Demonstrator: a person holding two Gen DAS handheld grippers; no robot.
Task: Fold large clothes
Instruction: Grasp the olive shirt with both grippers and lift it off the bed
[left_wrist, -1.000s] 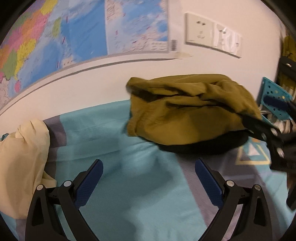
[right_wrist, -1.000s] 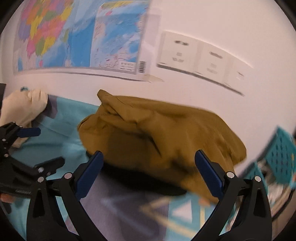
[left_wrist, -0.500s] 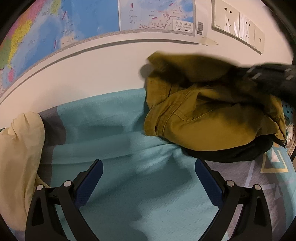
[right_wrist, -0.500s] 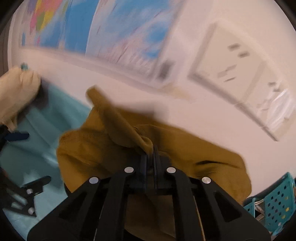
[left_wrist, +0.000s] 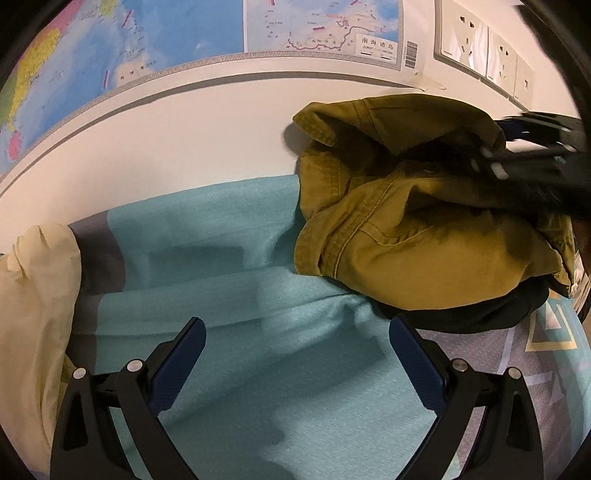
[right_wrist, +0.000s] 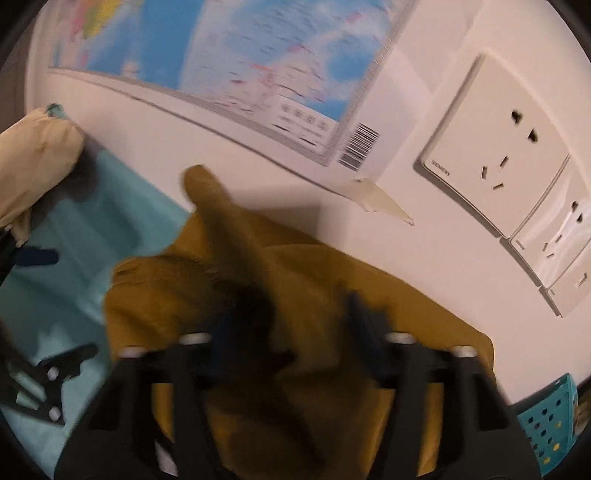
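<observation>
Hovering wide apart over the bed (left_wrist: 229, 266), the left tongs (left_wrist: 295, 354) wait; the blurred right tongs (right_wrist: 295, 325) straddle the jacket (right_wrist: 332, 295), grip unclear.

Dim, warm indoor light — fisheye bending at the edges, right wrist view smeared by motion blur.

The wall socket (right_wrist: 495, 147) is showing the brand SIEMENS at its lower corner, while the wall map (left_wrist: 221, 33) is carrying the inset label 南海诸岛 beside a barcode (left_wrist: 411, 54).
</observation>
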